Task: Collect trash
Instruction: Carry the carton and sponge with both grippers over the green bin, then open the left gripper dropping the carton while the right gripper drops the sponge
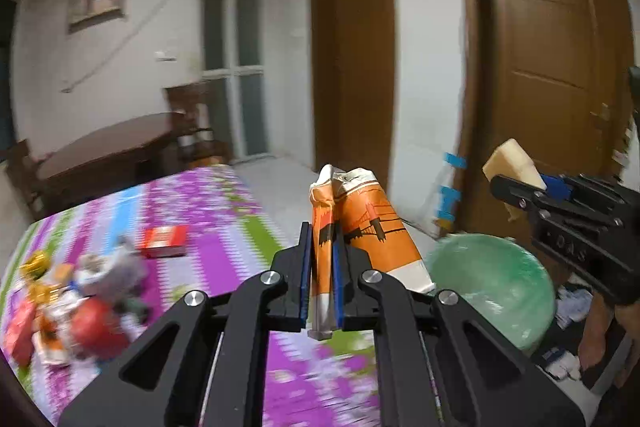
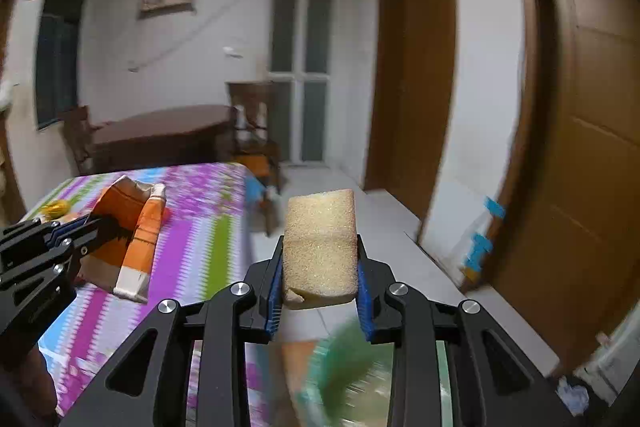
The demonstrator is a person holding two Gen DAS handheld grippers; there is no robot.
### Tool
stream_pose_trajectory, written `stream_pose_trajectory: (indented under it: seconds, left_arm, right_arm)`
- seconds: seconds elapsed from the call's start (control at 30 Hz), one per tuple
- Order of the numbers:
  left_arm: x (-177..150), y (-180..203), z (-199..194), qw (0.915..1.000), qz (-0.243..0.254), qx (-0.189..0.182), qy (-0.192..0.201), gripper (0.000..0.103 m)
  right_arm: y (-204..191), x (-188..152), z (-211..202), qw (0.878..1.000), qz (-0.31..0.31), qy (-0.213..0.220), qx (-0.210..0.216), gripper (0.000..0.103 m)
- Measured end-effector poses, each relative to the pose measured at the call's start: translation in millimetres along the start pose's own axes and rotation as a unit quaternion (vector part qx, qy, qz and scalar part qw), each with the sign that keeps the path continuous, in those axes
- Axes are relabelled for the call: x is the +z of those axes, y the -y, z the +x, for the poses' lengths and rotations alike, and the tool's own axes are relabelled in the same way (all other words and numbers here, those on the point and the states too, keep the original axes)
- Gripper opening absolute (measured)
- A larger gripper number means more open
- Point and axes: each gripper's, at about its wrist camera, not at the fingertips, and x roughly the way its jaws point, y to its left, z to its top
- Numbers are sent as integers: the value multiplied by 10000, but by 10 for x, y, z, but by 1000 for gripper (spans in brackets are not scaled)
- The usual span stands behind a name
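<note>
Centre of the left view: our left gripper [image 1: 322, 263] is clamped on a crumpled orange carton [image 1: 360, 227], raised above the table [image 1: 224, 219]. At the right edge of that view our right gripper [image 1: 516, 197] pinches a yellow sponge [image 1: 512, 161] over the green-lined bin [image 1: 492, 279]. In the right view the sponge [image 2: 320, 247] sits upright between the blue pads [image 2: 274, 285]. More trash [image 1: 76, 303] lies lower left on the striped floral cloth, with a red box [image 1: 164, 241] near it. Behind: white walls, brown doors [image 1: 556, 59], a dark table [image 2: 160, 135].
</note>
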Motion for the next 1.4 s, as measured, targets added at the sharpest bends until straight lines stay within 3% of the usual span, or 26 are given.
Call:
stream_pose_trajectory:
  seconds: [0.17,0.33,0.47,0.63,0.87,1.07,1.13,1.17,1.2,1.4]
  left_arm:
    - [26,478,429,9971,203,-607,-409,8]
    - [-43,842,876,9894,322,-1023,-982,8]
    - [-182,1044,1225,9806,446,-1204,-1484,8]
    - [-334,1199,1518,9712,551,-1279,-1933,8]
    - [-407,1250,1658,9673,582,-1282,-2112,8]
    - [-356,1331,1645,9675,592,-1254,-2113,8]
    - [-349,1335,1639,9676,593,-1230,-2123,21]
    - [-356,1321,1639,9677,589,-1221,-2123,40]
    - [-356,1311,1634,9683,571,-1208,-2109,46]
    - [-362,1252,1617,9684,512,-1179,-2138,49]
  right_arm:
    - [800,-160,364,9963,265,-743,-331,31]
    - [1291,-401,710,9884,453,-1388,-429,31]
    - [1536,-709,1018,9776,603,-1996,-284,31]
    - [1470,-1112,1240,9675,649,-2435,-194,31]
    - [1407,-1256,1469,9651,698,-2519,-178,31]
    - [1447,-1210,1368,9658,726,-2486,-147,31]
    - [1447,-1205,1355,9662,775,-2455,-138,35]
    - [1468,-1200,1331,9666,788,-2435,-141,42]
    - [1476,-1197,1319,9671,821,-2404,-148,43]
    - [1513,-1205,1194,9693,918,-2276,-146,46]
